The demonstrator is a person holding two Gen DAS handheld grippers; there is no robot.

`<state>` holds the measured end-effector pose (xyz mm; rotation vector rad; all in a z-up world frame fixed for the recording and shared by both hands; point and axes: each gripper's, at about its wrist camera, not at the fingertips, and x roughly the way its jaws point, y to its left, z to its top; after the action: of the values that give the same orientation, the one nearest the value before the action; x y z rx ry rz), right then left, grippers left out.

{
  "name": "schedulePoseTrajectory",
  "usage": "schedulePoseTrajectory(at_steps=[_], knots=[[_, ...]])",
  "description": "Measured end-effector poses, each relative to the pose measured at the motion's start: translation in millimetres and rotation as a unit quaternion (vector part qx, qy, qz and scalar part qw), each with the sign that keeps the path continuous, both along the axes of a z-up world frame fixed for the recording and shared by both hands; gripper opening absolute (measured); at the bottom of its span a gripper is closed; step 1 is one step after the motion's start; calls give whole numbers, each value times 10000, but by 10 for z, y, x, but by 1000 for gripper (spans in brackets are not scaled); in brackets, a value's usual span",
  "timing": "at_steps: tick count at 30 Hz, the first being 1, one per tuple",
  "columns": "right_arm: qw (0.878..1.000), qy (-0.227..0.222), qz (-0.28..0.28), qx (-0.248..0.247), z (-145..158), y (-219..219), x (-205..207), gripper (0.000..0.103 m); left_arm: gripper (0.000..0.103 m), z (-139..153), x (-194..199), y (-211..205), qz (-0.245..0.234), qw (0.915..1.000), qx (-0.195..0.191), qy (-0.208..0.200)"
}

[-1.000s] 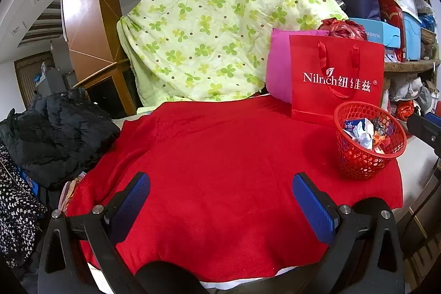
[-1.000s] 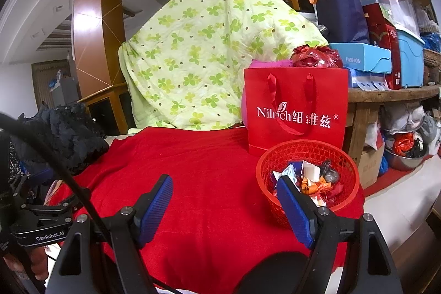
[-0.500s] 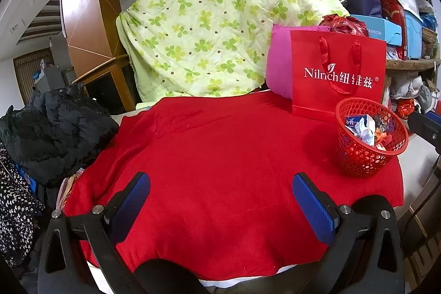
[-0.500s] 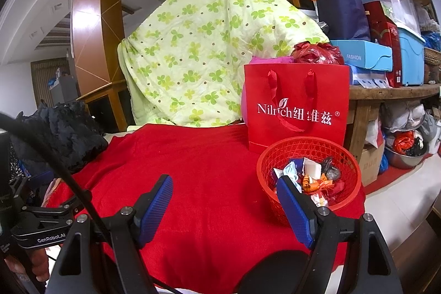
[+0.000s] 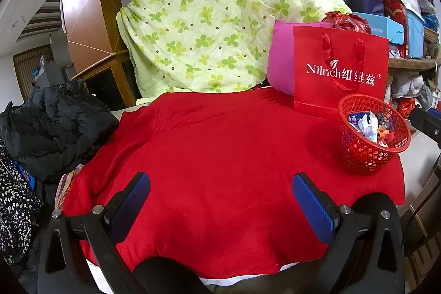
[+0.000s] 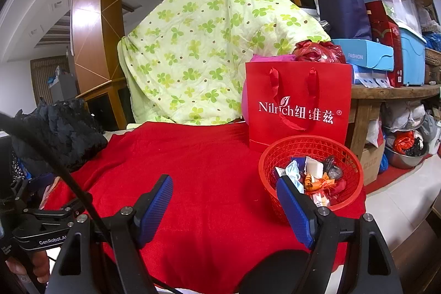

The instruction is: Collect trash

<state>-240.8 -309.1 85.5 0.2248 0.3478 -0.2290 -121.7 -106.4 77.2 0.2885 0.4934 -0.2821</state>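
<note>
As far as both views show, the collecting looks close to done: no loose scrap lies on the red cloth that covers the worktop, and the trash — crumpled wrappers, a pale mask-like piece, something orange — sits heaped inside the basket. Whether anything is left off the cloth's edges or on the floor cannot be told.

Behind the worktop a green clover-print quilt hangs over a wooden stair rail, with a broad wooden pillar to its left. Shelves at the right are stacked with boxes and bins, and a dark heap of clothing lies at the left edge. A red paper bag stands upright at the back right of the cloth, a pink cushion just behind it, and the basket stands just in front of the bag, near the cloth's right edge.

The left gripper hovers above the bare middle of the cloth, jaws spread wide and holding nothing. The right gripper hangs beside the basket, jaws likewise apart and empty, its right finger crossing the basket's near rim in view.
</note>
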Motion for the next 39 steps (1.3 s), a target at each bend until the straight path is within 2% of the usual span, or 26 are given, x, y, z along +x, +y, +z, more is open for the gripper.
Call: schedulePoseTrajectory(at_steps=[39], knots=[[9997, 48, -235, -36, 11, -112, 26, 80, 102, -65, 64, -22, 11, 10000, 50, 71]])
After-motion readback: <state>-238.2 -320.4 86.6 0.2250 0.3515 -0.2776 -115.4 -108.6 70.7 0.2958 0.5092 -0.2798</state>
